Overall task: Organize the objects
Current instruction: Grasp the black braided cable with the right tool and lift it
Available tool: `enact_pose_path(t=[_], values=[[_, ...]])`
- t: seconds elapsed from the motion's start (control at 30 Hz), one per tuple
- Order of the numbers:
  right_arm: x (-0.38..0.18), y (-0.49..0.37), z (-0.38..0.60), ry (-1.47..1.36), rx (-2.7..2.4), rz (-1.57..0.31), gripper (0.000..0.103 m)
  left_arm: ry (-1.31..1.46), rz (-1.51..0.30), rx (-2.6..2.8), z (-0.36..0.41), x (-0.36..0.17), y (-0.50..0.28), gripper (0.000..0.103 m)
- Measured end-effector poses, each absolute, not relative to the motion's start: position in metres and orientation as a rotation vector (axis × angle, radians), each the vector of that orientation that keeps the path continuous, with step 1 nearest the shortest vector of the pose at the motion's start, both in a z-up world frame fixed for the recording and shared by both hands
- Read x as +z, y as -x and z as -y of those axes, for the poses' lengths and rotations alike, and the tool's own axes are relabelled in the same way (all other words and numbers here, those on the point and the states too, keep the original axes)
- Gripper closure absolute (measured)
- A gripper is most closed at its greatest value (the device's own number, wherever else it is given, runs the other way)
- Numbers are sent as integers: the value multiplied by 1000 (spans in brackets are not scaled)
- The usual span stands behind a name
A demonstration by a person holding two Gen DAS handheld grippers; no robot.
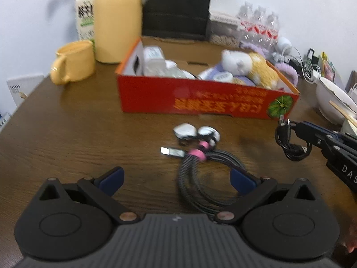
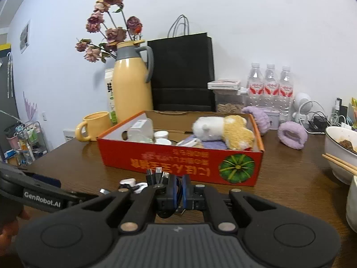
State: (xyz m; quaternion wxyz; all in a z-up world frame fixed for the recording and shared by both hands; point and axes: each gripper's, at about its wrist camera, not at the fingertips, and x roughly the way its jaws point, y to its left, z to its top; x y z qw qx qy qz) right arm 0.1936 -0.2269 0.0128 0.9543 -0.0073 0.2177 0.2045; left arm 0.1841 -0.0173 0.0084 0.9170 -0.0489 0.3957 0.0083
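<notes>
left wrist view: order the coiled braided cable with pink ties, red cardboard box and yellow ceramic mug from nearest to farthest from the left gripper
1. Coiled braided cable with pink ties: lies between the open left gripper fingers, right of centre.
2. Red cardboard box: straight ahead, mid-table.
3. Yellow ceramic mug: far left, slightly beyond the box front.

Counted items around the one red box (image 2: 178,158)

Behind the box are seen one yellow jug (image 2: 131,84), one yellow mug (image 2: 94,125), one black paper bag (image 2: 181,71) and three water bottles (image 2: 270,84). Inside it one plush toy (image 2: 225,130) is counted; right of it, two purple scrunchies (image 2: 291,135) and one bowl (image 2: 337,147). In front, two cable bundles (image 1: 207,174) are counted.
</notes>
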Motion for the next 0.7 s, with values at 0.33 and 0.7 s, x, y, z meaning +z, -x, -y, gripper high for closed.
enact_pose_path(t=[0.33, 0.7], values=[[3, -198, 252, -15, 411, -435, 99, 187, -1003, 40, 37, 0, -222, 0], [0, -196, 259, -44, 425, -435, 99, 168, -1041, 69, 53, -8, -237, 0]])
